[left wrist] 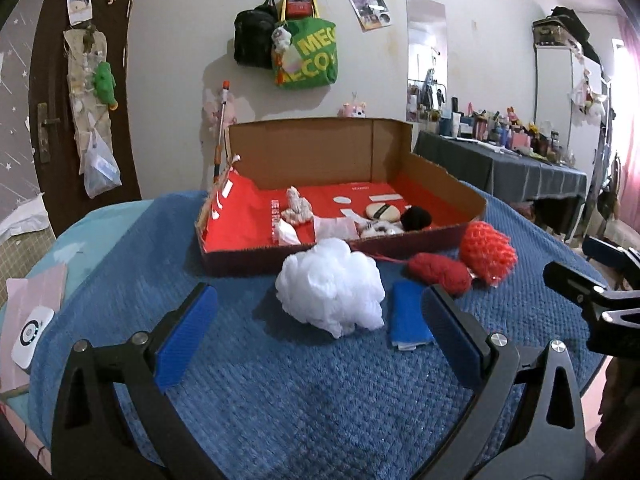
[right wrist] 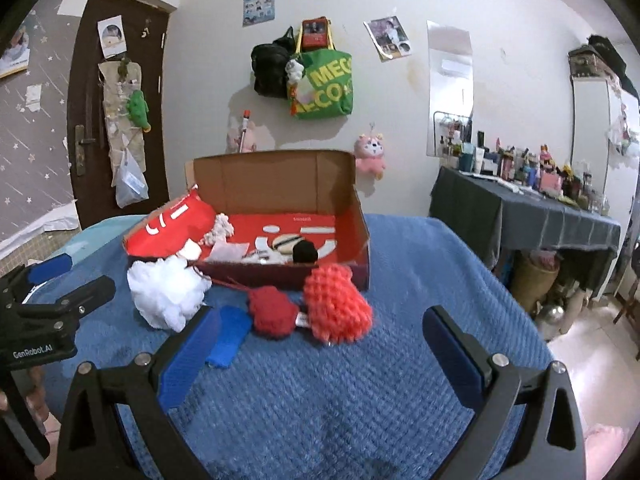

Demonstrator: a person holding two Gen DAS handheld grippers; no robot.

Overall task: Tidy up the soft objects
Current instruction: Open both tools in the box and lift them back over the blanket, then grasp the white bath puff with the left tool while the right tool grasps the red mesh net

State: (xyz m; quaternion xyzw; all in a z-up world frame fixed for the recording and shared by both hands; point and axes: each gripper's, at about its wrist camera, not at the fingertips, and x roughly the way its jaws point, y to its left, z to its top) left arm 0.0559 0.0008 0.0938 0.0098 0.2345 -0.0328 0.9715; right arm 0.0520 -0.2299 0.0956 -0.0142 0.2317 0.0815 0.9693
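Nearest me, the left gripper [left wrist: 320,322] hangs with its blue pads spread wide and nothing between them, low over the blue knitted blanket [left wrist: 280,400]; its body reads "GenRobot.AI" in the right wrist view. The right gripper [right wrist: 320,340] is likewise spread apart and empty.

Just ahead of the left gripper lies a white mesh puff [left wrist: 332,288], and beside it a folded blue cloth [left wrist: 410,316]. To the right sit a dark red knitted ball [right wrist: 274,312] and a bumpy orange-red knitted piece [right wrist: 338,304], close together, all on the blanket in front of the box.

Behind them stands an open cardboard box [left wrist: 320,152] with a red printed lining; its white lettering is too small to read. Inside lie a black pom-pom [left wrist: 416,218], a cream pad with a dark stripe [left wrist: 382,212], a cream woolly piece [left wrist: 298,210] and some white bits.

On the far wall hangs a green tote bag [right wrist: 326,84] reading "MEG" and "ECO", beside a black bag [right wrist: 270,70].
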